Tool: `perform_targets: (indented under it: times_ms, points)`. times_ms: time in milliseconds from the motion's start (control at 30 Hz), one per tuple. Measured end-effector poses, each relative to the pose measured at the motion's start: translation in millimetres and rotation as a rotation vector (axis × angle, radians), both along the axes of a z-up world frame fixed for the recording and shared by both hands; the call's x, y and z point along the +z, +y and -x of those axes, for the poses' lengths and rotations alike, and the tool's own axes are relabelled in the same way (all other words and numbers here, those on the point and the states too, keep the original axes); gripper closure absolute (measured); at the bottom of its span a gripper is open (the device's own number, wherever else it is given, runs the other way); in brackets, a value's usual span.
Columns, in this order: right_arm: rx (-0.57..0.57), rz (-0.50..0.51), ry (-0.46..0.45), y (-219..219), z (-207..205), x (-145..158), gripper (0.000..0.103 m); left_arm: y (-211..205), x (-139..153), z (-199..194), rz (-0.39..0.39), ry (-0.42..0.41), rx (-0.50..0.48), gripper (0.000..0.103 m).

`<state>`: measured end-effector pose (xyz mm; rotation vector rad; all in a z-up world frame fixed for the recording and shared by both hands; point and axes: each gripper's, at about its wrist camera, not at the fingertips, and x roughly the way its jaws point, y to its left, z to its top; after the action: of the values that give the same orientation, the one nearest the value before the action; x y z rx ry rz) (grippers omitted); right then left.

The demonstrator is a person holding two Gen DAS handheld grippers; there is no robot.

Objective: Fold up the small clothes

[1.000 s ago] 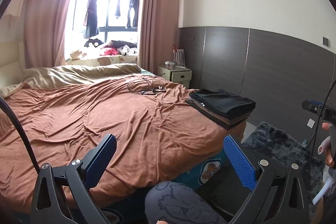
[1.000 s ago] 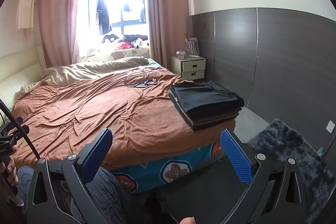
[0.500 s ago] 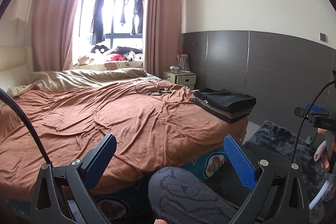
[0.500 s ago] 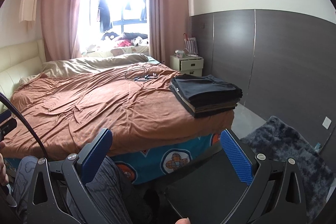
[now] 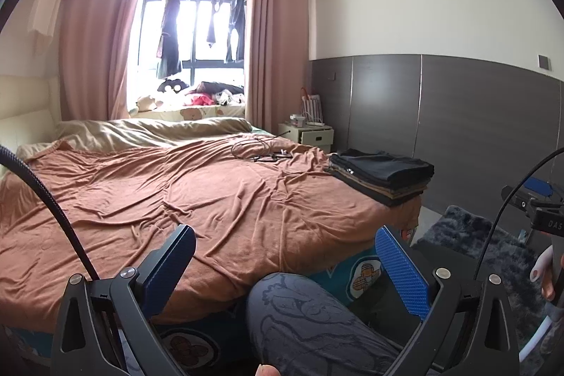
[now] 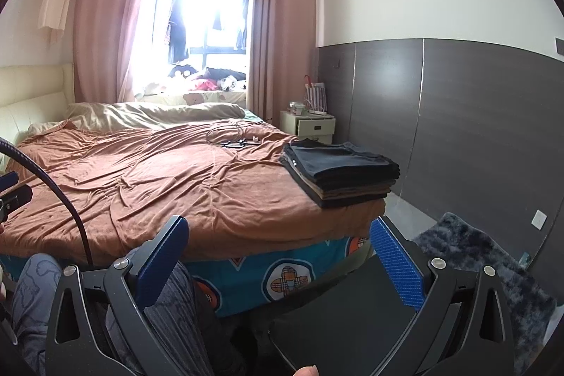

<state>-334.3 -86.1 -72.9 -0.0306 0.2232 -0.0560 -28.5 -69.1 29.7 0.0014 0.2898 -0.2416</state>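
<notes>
1. The left claw (image 5: 285,263) is held spread wide and empty at the foot of a bed (image 5: 197,199), its blue-padded fingers (image 5: 400,266) framing a knee in grey patterned trousers (image 5: 310,316).
2. The right claw (image 6: 278,256) is likewise wide apart, holding nothing, above a dark flat surface (image 6: 338,316) on the floor beside the bed.
3. A stack of folded clothes (image 6: 340,170), dark on top with brown layers beneath, sits on the brown blanket (image 6: 169,185) at the bed's near right corner, well apart from both claws.
4. A coiled cable (image 5: 252,148) lies on the blanket farther back, near a cream bedside cabinet (image 5: 312,136).
5. Garments (image 5: 171,34) hang in the bright window between pink curtains (image 5: 275,41); soft toys and loose clothing crowd the sill.
6. A shaggy grey rug (image 6: 493,270) lies along the dark panelled wall.
</notes>
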Motion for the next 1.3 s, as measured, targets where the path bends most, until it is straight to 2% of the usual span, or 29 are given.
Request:
perform_targets:
  times_ms: [233,1300]
  points:
    - [-0.023,-0.010,-0.009,-0.2,-6.3,-15.8,0.000,-3.5,-0.2,-2.3,-0.014,-0.017,-0.009,0.000]
    - [-0.013,-0.029,-0.012,1.5,-4.8,-16.8,0.000,2.9,-1.5,-0.9,0.005,-0.002,0.009,0.000]
